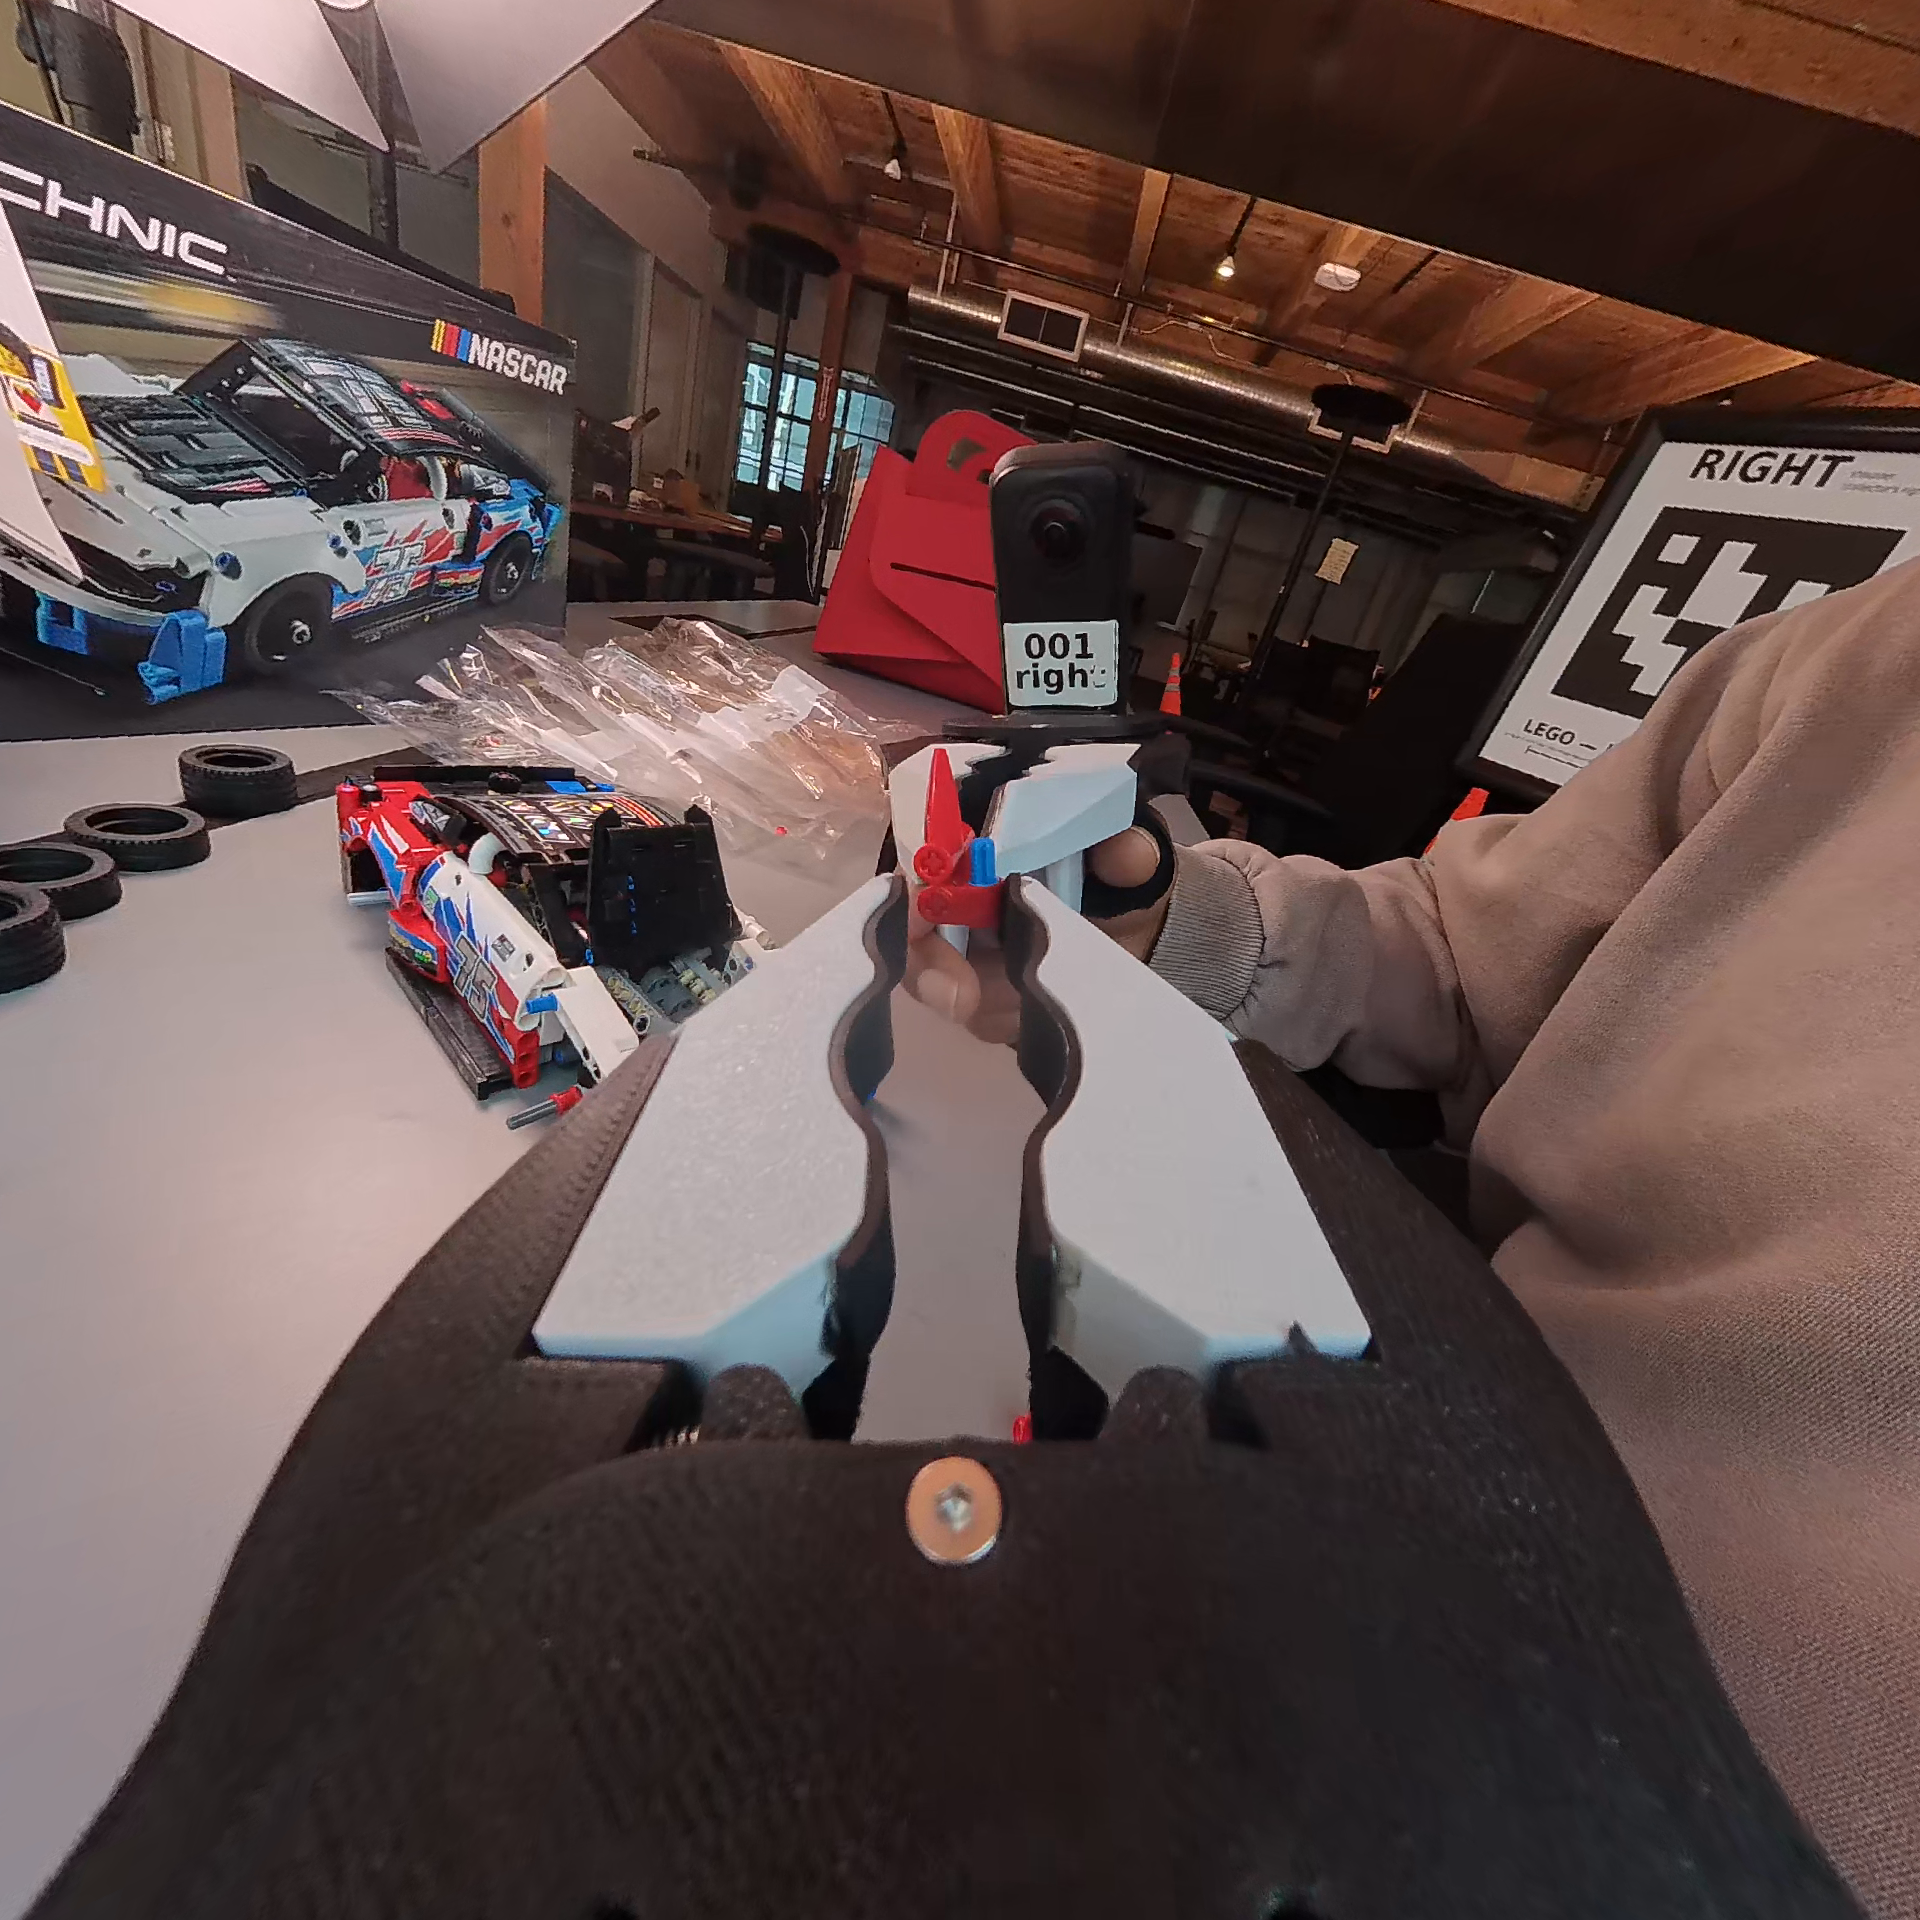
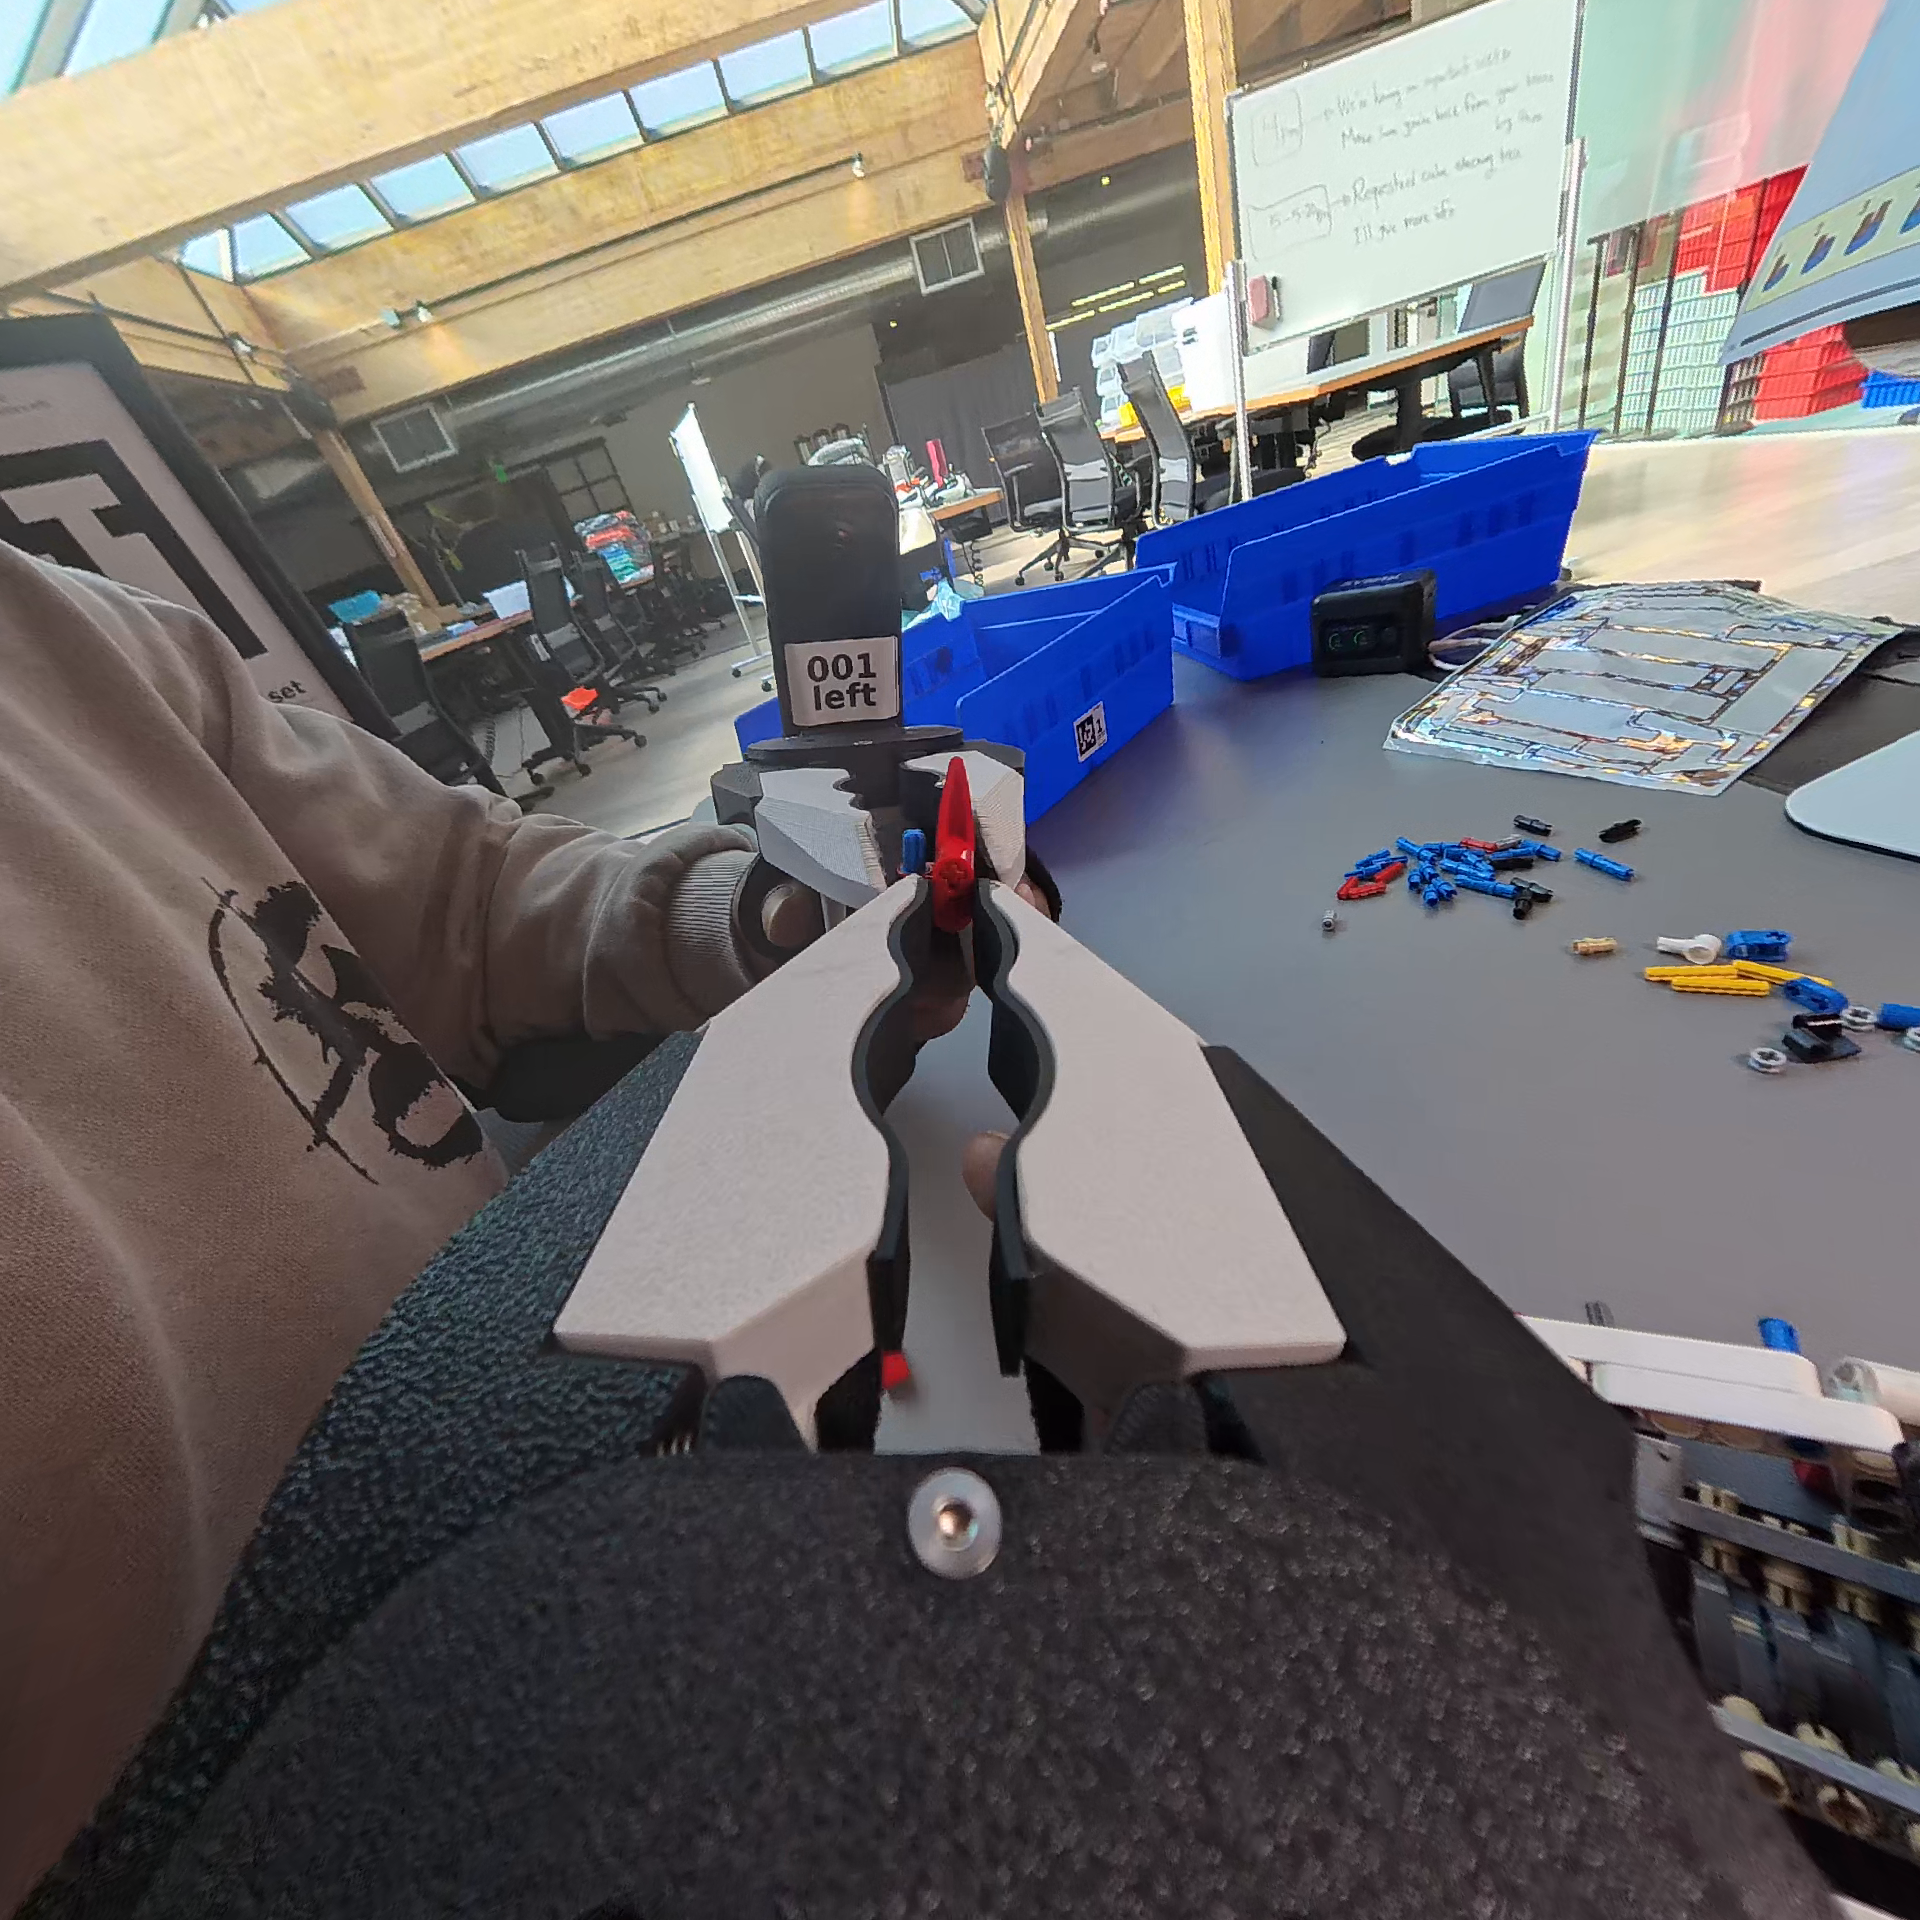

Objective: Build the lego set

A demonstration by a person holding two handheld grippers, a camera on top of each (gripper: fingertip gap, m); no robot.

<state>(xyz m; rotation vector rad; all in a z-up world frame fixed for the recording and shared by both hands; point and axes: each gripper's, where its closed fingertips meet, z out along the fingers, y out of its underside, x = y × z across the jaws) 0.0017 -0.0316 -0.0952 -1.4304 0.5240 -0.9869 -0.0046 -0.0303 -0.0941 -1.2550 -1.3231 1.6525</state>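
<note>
Currently, both grippers are held tip to tip above the table [image 1: 208,1195], with a small red piece [image 1: 951,883] shared between them.

Left gripper [image 1: 951,899]: the jaws are nearly closed and are pinched at the tips on the lower end of the red piece, where two round holes are seen. A blue pin [image 1: 982,862] stands in that end, just beside the tips.

Right gripper [image 2: 948,894]: the jaws are likewise nearly closed on the same red piece [image 2: 951,847]. From this side the piece is seen edge-on, its pointed end rising above the tips and its long axis roughly upright. The blue pin [image 2: 912,847] sits just left of it.

The governing relation is judged to be as follows: the piece lies dead ahead of each gripper, in the gap between the two opposed tips, so neither arm is nearer. Whichever gripper releases, the piece's upright axis must be kept by the other.

The car body [image 1: 520,914] rests on the table well to the left of the left gripper; loose pins [image 2: 1455,868] lie to the right of the right gripper.
</note>
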